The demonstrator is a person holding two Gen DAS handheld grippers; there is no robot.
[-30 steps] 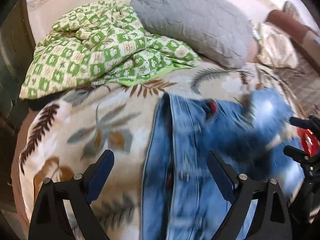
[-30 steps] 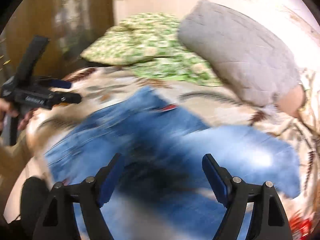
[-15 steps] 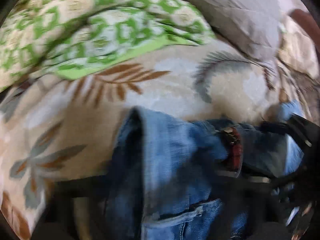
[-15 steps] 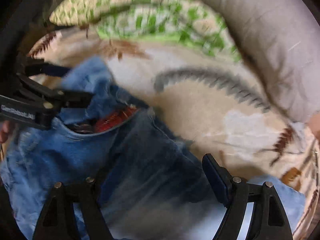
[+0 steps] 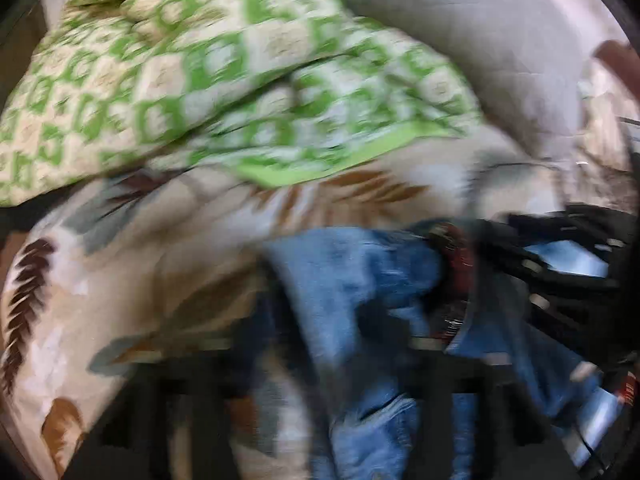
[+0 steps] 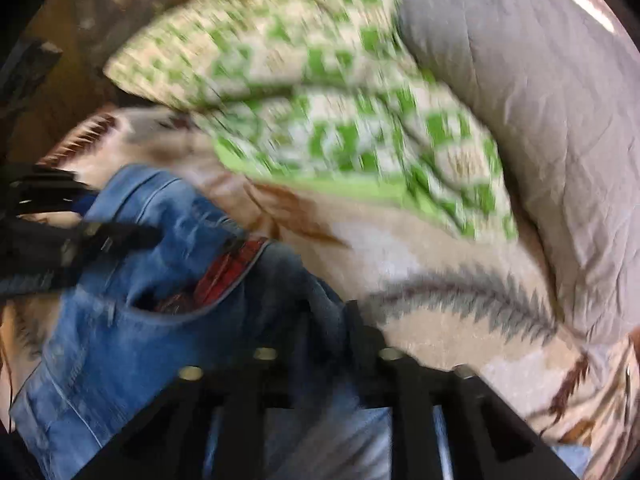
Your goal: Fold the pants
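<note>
Right claw (image 6: pixel 320 332) closing, denim of jeans (image 6: pixel 132 344) bunched between jaws. Left claw (image 5: pixel 320 344) just reopening over jeans waistband; grip unclear through blur. Jeans mid-bed (image 6: pixel 420 312).

A green and white blanket (image 5: pixel 224 80) is bunched up on the bed, at about 11 o'clock in the left view. A big gray pillow (image 5: pixel 460 40) lies just beside it at 1 o'clock, touching its edge. Under both is a cream bed cover (image 5: pixel 120 280) with brown and gray leaves on it. In the right view the blanket is at 12 o'clock and the pillow fills the 2 o'clock side. Both pictures are blurry. A brown wall or board (image 6: pixel 72 60) shows at 10 o'clock in the right view.
</note>
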